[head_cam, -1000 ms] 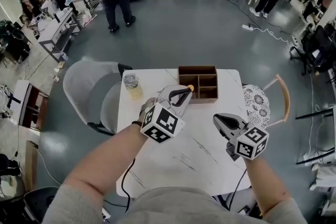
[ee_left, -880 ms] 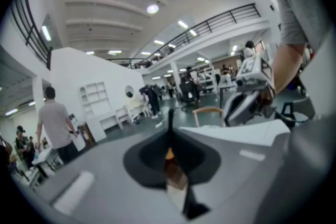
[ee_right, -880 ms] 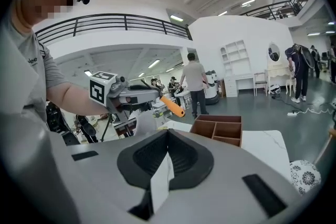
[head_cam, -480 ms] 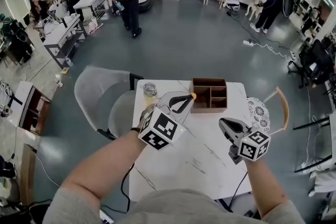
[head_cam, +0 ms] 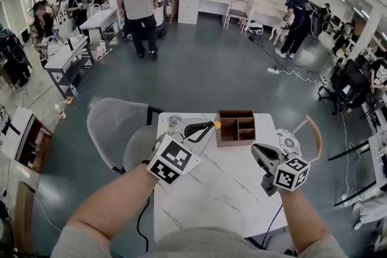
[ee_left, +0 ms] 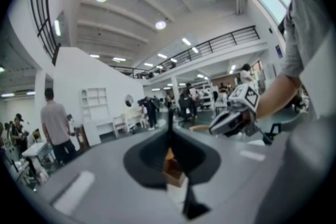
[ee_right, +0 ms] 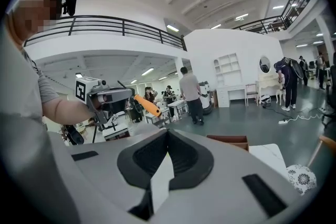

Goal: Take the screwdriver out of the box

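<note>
As our left gripper clamps shut on the screwdriver by its orange handle, we hold it above the table, just left of the box; our right gripper, closed and empty, hangs nearer right.

Matt brown wooden box, glossy white marbled table

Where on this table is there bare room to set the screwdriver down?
The near half of the table is bare, from the left gripper and right gripper back to the near edge. The far edge is crowded: the box and a glass jar stand there, and the screwdriver, shut in the left gripper's jaws, shows between them.
</note>
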A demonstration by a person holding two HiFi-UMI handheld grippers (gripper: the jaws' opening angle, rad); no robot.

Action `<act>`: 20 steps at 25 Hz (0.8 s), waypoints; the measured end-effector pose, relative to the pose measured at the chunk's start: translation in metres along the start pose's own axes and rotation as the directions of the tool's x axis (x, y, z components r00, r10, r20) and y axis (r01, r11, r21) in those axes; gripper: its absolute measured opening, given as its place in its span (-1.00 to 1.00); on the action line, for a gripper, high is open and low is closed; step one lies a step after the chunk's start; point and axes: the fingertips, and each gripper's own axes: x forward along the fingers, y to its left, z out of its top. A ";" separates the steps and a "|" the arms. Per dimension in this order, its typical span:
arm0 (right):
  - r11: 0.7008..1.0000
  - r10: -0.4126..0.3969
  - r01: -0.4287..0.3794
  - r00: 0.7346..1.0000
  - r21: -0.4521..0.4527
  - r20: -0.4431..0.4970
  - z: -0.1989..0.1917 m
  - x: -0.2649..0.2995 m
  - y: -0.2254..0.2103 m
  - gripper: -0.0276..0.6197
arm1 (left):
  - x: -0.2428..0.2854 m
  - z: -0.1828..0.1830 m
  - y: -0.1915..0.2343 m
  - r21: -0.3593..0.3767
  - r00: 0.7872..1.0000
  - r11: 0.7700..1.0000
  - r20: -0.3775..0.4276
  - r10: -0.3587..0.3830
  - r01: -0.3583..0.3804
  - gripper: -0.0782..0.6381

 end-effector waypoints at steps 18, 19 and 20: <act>0.967 0.206 -0.202 0.979 -0.155 0.008 0.051 -0.094 -0.012 -0.89 | -0.030 0.093 -0.047 -0.241 0.961 0.943 0.100 0.257 -0.227 -0.74; 0.964 0.219 -0.215 0.976 -0.158 0.009 0.050 -0.102 -0.013 -0.89 | -0.030 0.098 -0.055 -0.257 0.956 0.936 0.105 0.273 -0.239 -0.74; 0.961 0.231 -0.227 0.973 -0.161 0.011 0.049 -0.110 -0.014 -0.89 | -0.030 0.102 -0.063 -0.271 0.952 0.930 0.108 0.286 -0.248 -0.74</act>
